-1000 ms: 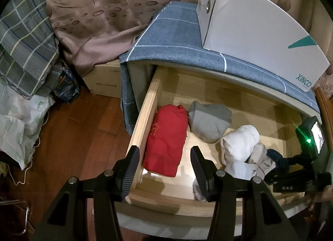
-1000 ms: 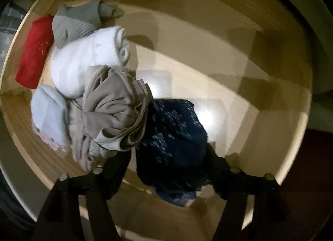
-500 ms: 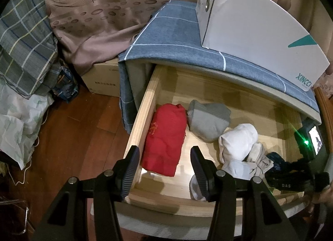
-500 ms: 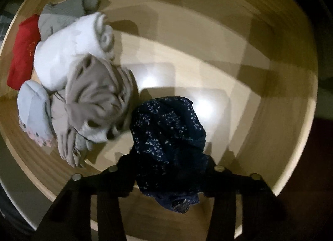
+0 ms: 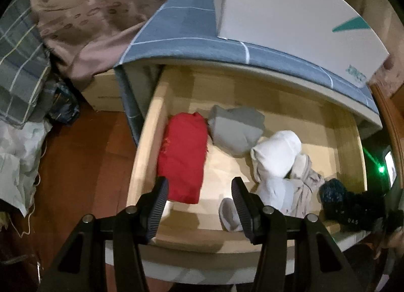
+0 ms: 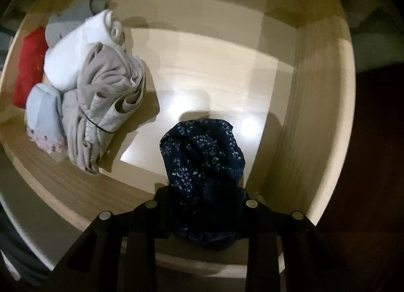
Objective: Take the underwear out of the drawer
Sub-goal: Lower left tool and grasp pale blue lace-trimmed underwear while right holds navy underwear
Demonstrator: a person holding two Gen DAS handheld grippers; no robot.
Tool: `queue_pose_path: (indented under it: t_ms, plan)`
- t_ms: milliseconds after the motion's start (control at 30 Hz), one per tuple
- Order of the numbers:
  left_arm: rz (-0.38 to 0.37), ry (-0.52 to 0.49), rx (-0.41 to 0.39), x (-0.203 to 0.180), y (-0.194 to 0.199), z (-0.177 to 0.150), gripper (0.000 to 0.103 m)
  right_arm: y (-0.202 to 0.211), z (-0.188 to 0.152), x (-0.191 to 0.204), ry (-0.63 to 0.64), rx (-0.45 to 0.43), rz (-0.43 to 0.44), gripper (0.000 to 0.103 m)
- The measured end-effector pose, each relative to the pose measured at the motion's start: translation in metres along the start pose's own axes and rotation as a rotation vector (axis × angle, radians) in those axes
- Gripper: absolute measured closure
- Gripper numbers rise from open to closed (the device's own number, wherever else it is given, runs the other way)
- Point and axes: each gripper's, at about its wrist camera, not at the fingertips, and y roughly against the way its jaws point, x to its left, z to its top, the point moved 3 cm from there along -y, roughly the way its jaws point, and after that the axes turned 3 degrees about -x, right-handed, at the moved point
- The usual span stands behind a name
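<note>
The wooden drawer (image 5: 146, 145) stands pulled out, with folded clothes inside. My right gripper (image 6: 204, 196) points straight down into the drawer (image 6: 290, 115) and is shut on the navy speckled underwear (image 6: 202, 150), which bunches between its fingers, apart from the beige bundle (image 6: 106, 90). The left wrist view shows that gripper (image 5: 351, 206) at the drawer's right end with the navy underwear (image 5: 332, 189). My left gripper (image 5: 199, 201) hovers open over the drawer's front edge, nothing between its fingers, just this side of the red garment (image 5: 183, 163).
In the drawer also lie a grey garment (image 5: 234, 128), a white roll (image 5: 275, 153) and a pale blue piece (image 6: 43, 117). A white box (image 5: 290, 14) sits on the blue checked cloth (image 5: 181, 32) on top. To the left are a cardboard box (image 5: 106, 92), plaid fabric (image 5: 17, 64) and wooden floor (image 5: 83, 155).
The right gripper has closed on the navy underwear and carried it to the right, away from the beige bundle. The left gripper has hardly moved.
</note>
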Motion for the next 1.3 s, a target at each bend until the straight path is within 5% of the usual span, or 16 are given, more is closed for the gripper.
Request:
queue_pose_path:
  t_ms: [133,433,700,1300]
  plan:
    - [-0.019,-0.039,0.031,-0.008,-0.004,-0.003,0.050,0.008,-0.012,-0.009,-0.025,-0.049,0.020,0.076]
    - [-0.190,-0.003,0.226,-0.033,-0.030,-0.013,0.047,0.023,-0.021,-0.012,-0.044,-0.079,0.048,0.076]
    - [-0.230,-0.037,0.334,-0.070,-0.048,-0.020,0.045,0.008,0.007,0.000,-0.051,-0.080,0.080,0.076]
    - [-0.135,0.017,0.472,-0.076,-0.101,-0.014,0.040,0.006,0.010,0.000,-0.054,-0.073,0.093,0.076]
